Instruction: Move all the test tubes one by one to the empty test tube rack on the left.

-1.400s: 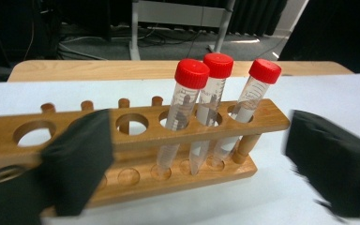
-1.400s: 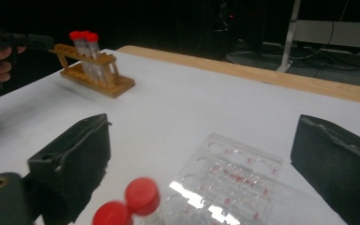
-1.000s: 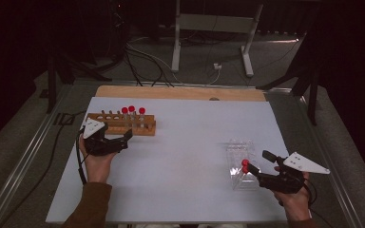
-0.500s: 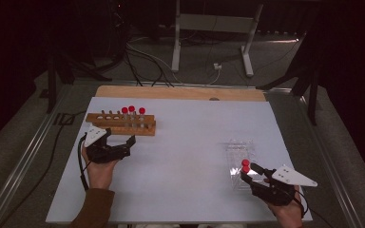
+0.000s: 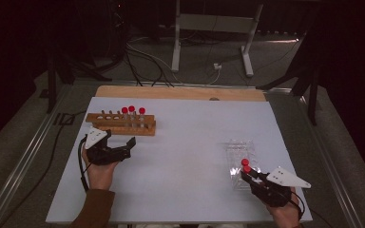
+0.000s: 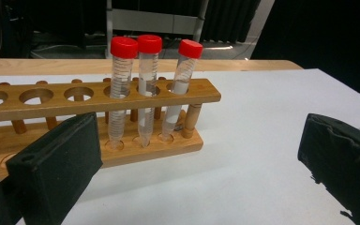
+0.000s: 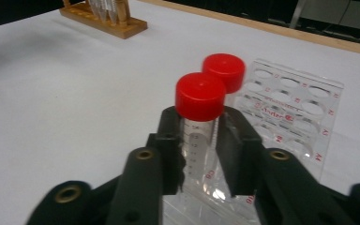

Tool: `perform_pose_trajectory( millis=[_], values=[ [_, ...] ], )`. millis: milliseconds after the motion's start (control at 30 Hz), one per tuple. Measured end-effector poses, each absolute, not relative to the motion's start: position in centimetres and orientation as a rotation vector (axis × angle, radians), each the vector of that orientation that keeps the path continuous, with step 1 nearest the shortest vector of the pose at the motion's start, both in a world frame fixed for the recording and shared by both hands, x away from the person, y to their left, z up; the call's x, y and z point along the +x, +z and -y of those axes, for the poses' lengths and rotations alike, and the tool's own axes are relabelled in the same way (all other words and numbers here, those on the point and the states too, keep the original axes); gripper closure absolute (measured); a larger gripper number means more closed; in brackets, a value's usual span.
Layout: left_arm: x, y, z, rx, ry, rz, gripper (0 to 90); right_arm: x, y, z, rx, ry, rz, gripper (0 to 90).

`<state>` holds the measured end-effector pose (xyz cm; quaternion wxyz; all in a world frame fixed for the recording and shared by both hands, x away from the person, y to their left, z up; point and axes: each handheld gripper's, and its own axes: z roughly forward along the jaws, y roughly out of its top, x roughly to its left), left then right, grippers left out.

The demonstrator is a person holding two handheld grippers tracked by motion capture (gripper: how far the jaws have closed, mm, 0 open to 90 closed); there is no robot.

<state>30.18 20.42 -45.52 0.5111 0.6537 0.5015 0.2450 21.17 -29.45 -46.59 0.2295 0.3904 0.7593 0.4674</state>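
Your right gripper, low centre of its view, has just clenched on the near red-capped tube standing in the clear rack; a second tube stands just behind it. Your left gripper is released, jaws wide, nothing between them. Upper left there, three tubes already stand in the wooden rack, so roughly two transfers look left.

You are at a lab bench set up for recording: a white desk carrying a wooden rack of red-capped test tubes and a clear plastic tube rack, with cables trailing over the dark floor behind.
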Motion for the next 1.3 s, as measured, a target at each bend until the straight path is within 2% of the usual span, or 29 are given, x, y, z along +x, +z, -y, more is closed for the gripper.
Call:
perform_pose_trajectory(
  millis=[767,1300],
  values=[
    [29.7,-45.2,-20.8,1.574,0.6,-1.204,0.7,20.5,-44.5,30.3,1.074,1.344,-2.048,74.5],
    [29.7,-45.2,-20.7,1.579,0.592,-1.206,0.7,20.3,-41.1,31.3,1.046,1.407,-2.003,74.6]
  ],
)
